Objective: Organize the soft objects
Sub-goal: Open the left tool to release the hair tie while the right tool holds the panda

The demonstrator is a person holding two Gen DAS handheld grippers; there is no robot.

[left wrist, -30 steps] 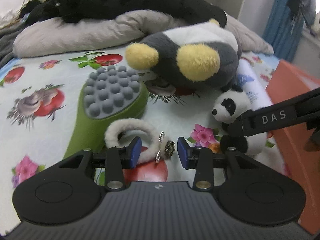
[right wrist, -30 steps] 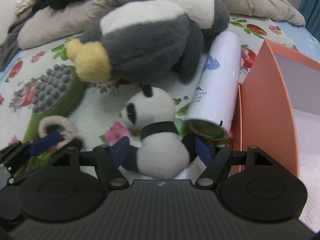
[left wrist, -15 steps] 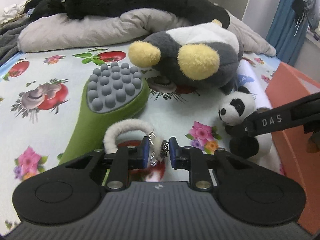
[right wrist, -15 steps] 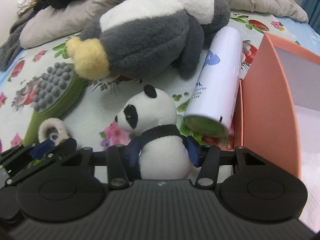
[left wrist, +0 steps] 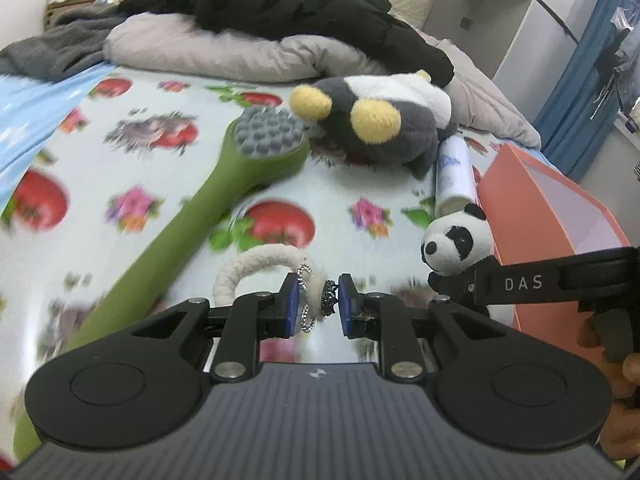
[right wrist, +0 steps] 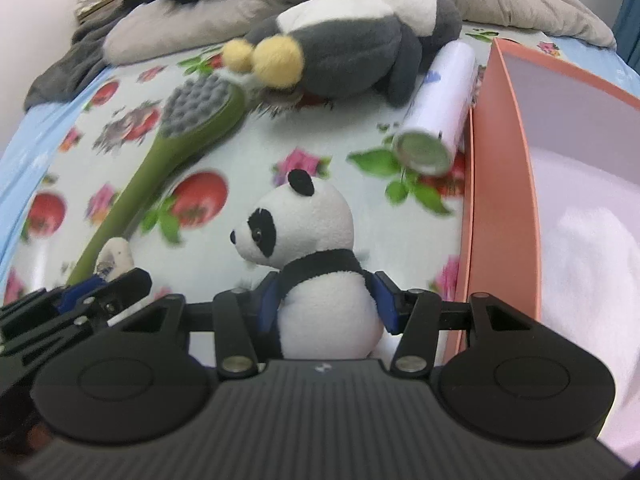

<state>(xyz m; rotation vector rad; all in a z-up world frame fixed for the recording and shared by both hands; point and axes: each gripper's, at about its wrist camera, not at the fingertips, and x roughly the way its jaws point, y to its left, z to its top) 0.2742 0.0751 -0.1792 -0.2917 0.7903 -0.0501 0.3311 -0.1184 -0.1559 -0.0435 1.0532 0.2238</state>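
**Two soft things off the bed, one thin grip to watch**

Since a second ago both grippers have closed on their loads and come up off the floral bedsheet (left wrist: 120,128), which now sits lower and farther off in both views. The left gripper (left wrist: 319,300) is clamped on the fluffy hair tie (left wrist: 256,266) at its beaded charm, the cream loop hanging out to the left of the pads. The right gripper (right wrist: 326,304) is clamped on the toy panda (right wrist: 316,240) at its body, head upright, just beside the orange box (right wrist: 496,184).

The weak point is probably the hair tie: only the charm end is pinched, so a swing could let the loop twist free or slide out. How much fur lies between the pads is hard to tell through the motion blur. The panda's round, squashy belly could squeeze out forward if the pads ease. On the way into the box, either load could catch its near wall, and the two grippers travel close together, so they could knock each other.
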